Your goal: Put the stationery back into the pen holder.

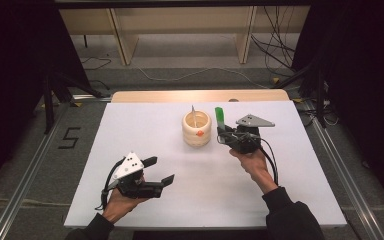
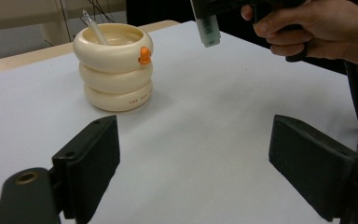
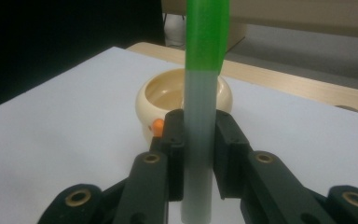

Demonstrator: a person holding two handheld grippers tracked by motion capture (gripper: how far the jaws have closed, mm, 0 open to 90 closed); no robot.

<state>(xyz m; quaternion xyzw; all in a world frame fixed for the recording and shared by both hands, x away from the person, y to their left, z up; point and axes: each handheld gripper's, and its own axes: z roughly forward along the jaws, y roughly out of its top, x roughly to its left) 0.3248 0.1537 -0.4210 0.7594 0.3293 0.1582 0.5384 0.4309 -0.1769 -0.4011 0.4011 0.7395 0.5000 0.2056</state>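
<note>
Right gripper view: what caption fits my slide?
Right gripper clamps a green-capped marker upright before the cream holder.

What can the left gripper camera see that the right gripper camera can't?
Left gripper view alone: the thin clear pen leaning inside the cream, three-ringed ceramic holder, tiny lettering on its bottom ring, and the person's hand on the right gripper. Right gripper view alone: the bright green cap end of the frosted tube-shaped marker, clamped upright between black fingers. Both share the holder, its small orange duck, the marker and the white table sheet.
</note>
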